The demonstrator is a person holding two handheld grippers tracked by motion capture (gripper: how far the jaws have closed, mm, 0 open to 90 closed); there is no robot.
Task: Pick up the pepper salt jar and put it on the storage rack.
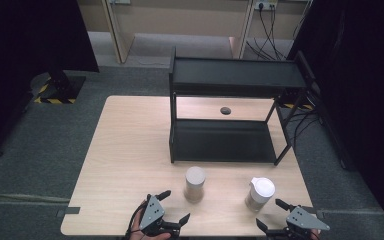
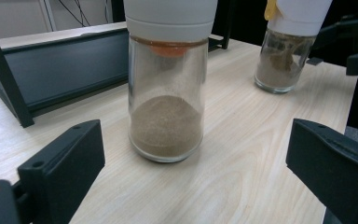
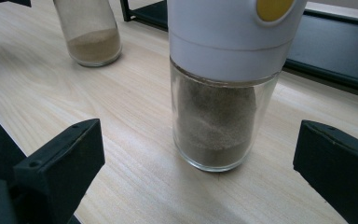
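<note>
**Two open grippers face two spice jars on a wooden table**

Seen from above, a light wooden table (image 1: pixel 130 150) holds a black two-tier metal rack (image 1: pixel 230 110) at its far side. In front of the rack stand two upright glass jars with white caps, each partly filled with brown powder. The left jar (image 1: pixel 195 184) stands near the middle of the table's near half; the right jar (image 1: pixel 260 194), which has a spouted cap with a yellow button, stands well apart from it, toward the right edge.

The left gripper (image 1: pixel 174 206) is at the near edge, held in a person's hand, its jaws spread wide — the left jar is just beyond them, not touched. In the left gripper view the same jar (image 2: pixel 165 93) stands between and beyond the two black jaws.

The right gripper (image 1: pixel 272 214) is at the near right corner, jaws likewise spread apart and holding nothing. In its own view the right jar (image 3: pixel 223 84) stands upright, framed by the open jaws but beyond them.
</note>
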